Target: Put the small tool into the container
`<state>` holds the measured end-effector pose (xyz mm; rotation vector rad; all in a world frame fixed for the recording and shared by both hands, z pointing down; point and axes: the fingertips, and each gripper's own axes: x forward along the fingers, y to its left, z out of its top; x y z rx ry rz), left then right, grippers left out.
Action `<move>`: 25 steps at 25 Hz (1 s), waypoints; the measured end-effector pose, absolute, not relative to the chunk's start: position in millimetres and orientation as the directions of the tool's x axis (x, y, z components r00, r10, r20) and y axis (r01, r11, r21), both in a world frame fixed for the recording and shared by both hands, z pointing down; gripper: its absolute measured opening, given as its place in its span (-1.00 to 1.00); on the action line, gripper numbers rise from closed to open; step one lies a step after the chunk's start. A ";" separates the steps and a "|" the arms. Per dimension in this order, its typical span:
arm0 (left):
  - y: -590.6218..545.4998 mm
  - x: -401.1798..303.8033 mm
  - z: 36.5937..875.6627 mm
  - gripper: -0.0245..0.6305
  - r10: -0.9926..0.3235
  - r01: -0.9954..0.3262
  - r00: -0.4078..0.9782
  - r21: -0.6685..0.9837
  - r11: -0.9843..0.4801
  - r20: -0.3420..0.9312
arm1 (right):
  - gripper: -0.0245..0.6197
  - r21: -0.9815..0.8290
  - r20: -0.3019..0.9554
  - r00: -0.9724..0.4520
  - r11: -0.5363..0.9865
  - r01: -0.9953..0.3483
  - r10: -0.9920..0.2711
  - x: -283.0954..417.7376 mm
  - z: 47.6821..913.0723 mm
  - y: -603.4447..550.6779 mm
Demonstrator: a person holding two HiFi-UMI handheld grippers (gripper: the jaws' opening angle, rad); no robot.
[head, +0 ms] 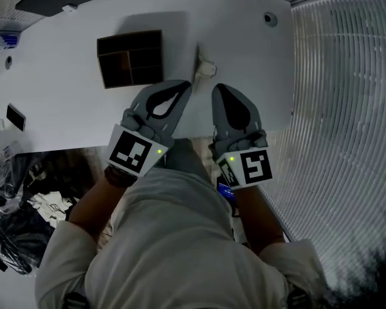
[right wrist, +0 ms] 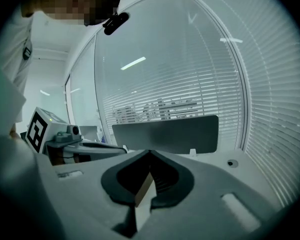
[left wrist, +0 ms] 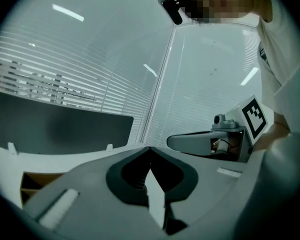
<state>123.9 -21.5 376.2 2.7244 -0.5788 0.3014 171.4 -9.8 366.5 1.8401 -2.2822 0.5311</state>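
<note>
Hovering mid-frame, left gripper [head: 185, 87] and right gripper [head: 217, 90] were both clenched, empty; tool [head: 204, 68] lay upper centre, right of container [head: 130, 37]. Closed jaws could knock it away, I reckon.

We note a flat white tabletop [head: 58, 95] with a small round dark grommet [head: 269, 19] near its far right corner and a small dark rectangular device [head: 15, 116] lying near its left edge. A dark grey flat panel [right wrist: 165, 132] stands upright along the far edge, with a small white clip [right wrist: 192, 152] at its foot. White slatted blinds [head: 347, 108] fill the right side. Below the table's left end we see a heap of black cables and white scraps [head: 22, 214], too dim to resolve further.
</note>
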 end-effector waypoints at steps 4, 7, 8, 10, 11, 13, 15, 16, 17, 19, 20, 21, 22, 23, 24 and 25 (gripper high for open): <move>-21.9 134.4 391.5 -0.92 -0.341 -0.416 0.896 0.268 -0.869 0.285 | -0.91 -0.168 0.370 -0.241 0.191 -0.967 -0.897 179.1 385.9 -11.4; -20.4 138.3 401.3 -0.92 -0.330 -0.411 0.896 0.277 -0.868 0.296 | -0.80 -0.179 0.390 -0.249 0.193 -0.965 -0.886 183.6 397.8 -13.1; -19.8 139.2 405.3 -0.92 -0.327 -0.412 0.896 0.283 -0.866 0.301 | -0.79 -0.181 0.398 -0.248 0.190 -0.965 -0.883 185.7 402.5 -13.1; -19.0 141.1 413.7 -0.92 -0.328 -0.419 0.892 0.296 -0.859 0.311 | -0.78 -0.181 0.414 -0.243 0.183 -0.966 -0.877 190.6 411.9 -12.6; -18.9 142.3 418.8 -0.92 -0.331 -0.425 0.889 0.301 -0.854 0.316 | -0.77 -0.181 0.422 -0.242 0.180 -0.967 -0.874 193.3 417.0 -12.5; -19.1 145.3 430.9 -0.92 -0.339 -0.440 0.880 0.305 -0.844 0.333 | -0.75 -0.184 0.435 -0.243 0.179 -0.967 -0.867 199.0 428.7 -12.8; -20.0 148.6 443.7 -0.92 -0.345 -0.455 0.870 0.303 -0.837 0.353 | -0.74 -0.190 0.450 -0.242 0.173 -0.966 -0.859 205.2 442.0 -13.5; -20.3 150.3 449.2 -0.92 -0.346 -0.461 0.865 0.303 -0.834 0.363 | -0.73 -0.194 0.459 -0.241 0.168 -0.966 -0.855 208.2 448.5 -13.9; -20.6 151.8 454.2 -0.92 -0.346 -0.466 0.861 0.304 -0.831 0.373 | -0.72 -0.200 0.468 -0.241 0.163 -0.966 -0.851 211.0 454.5 -14.4; -21.0 153.9 463.5 -0.92 -0.344 -0.474 0.853 0.309 -0.825 0.392 | -0.70 -0.210 0.484 -0.240 0.155 -0.965 -0.842 215.2 465.7 -15.0; -21.0 154.3 467.6 -0.92 -0.343 -0.478 0.850 0.312 -0.821 0.400 | -0.69 -0.216 0.492 -0.241 0.150 -0.965 -0.837 216.7 471.2 -14.5; -20.7 154.6 471.3 -0.92 -0.341 -0.480 0.848 0.316 -0.818 0.407 | -0.69 -0.223 0.498 -0.242 0.146 -0.964 -0.833 217.8 476.1 -13.7; -20.3 154.9 474.4 -0.92 -0.338 -0.482 0.846 0.320 -0.815 0.412 | -0.67 -0.228 0.503 -0.243 0.144 -0.963 -0.829 218.4 480.1 -12.8; -19.8 155.3 477.4 -0.92 -0.336 -0.483 0.844 0.324 -0.813 0.417 | -0.66 -0.231 0.508 -0.246 0.144 -0.962 -0.826 219.0 483.4 -12.2; -19.4 156.1 480.6 -0.92 -0.333 -0.484 0.843 0.327 -0.812 0.422 | -0.65 -0.233 0.511 -0.249 0.146 -0.961 -0.823 219.7 486.4 -12.0; -19.1 157.3 484.1 -0.92 -0.329 -0.484 0.842 0.329 -0.811 0.427 | -0.64 -0.234 0.514 -0.252 0.149 -0.961 -0.820 221.0 489.7 -12.0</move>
